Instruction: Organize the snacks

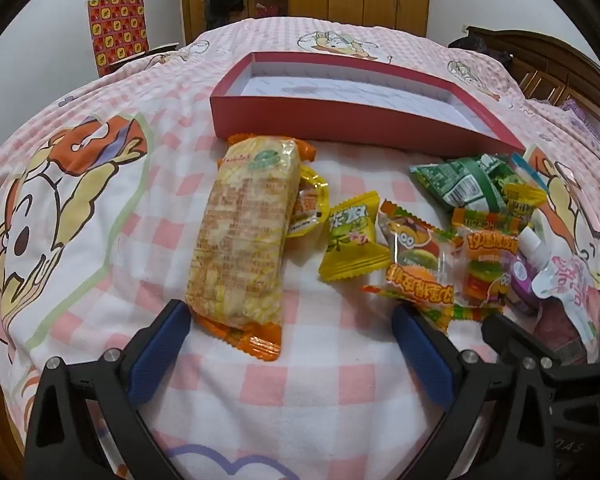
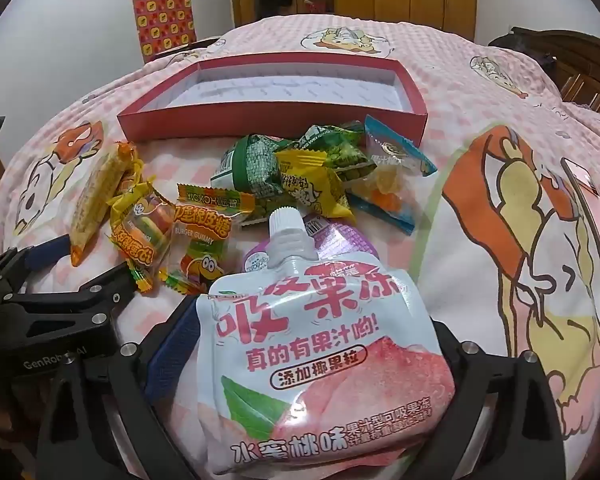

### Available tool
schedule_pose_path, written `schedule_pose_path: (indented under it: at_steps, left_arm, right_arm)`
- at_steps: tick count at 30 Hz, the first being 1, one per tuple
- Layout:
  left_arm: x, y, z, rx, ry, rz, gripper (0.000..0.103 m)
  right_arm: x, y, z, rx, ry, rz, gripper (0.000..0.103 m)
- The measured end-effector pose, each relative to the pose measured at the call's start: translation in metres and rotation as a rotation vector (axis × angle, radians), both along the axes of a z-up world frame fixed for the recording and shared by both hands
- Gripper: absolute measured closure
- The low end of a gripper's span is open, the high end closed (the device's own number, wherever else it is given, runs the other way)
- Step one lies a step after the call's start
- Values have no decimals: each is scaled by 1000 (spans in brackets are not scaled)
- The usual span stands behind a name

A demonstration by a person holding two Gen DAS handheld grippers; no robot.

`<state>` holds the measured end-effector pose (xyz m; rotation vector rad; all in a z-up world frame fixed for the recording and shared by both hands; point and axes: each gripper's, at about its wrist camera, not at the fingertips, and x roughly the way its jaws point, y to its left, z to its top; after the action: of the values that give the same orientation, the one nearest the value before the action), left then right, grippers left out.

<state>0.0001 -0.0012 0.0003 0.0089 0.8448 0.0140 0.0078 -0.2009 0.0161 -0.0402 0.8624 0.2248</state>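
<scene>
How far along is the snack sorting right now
Nothing is packed yet: the red box is empty. In hand: the right tongs grip the peach jelly pouch. The left tongs are open at the long yellow cracker pack. The burger gummies and green packets remain loose.

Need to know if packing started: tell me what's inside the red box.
The red box shows only its pale lining; no snacks lie in it. Its near wall hides a strip of floor just behind it.

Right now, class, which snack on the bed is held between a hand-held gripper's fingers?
The peach jelly pouch with the white cap: the right hand-held gripper grips it, while every other snack lies loose on the bedspread.
</scene>
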Motion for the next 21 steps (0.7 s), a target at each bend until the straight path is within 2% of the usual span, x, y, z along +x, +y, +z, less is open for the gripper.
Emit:
schedule_pose_path:
  at_steps: [21]
  left_arm:
    - [-3,1,0,-16,-17,2,0]
  right_arm:
    - [0,0,-1,2,-6,1,4]
